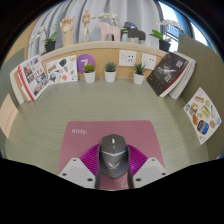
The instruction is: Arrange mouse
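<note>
A dark grey mouse (113, 157) with a red mark on its back sits between my two fingers, with the magenta pads (92, 160) pressing on both its sides. My gripper (113, 168) is shut on it. The mouse is over the near part of a pink mouse pad (96, 133) that lies on the pale table just ahead of the fingers. I cannot tell whether the mouse rests on the pad or is held just above it.
Two small potted plants (88, 70) (139, 68) stand at the back of the table. Printed booklets lean at the left (32, 78) and right (172, 75), and another lies flat at the right (203, 112). A white socket plate (127, 58) is on the back board.
</note>
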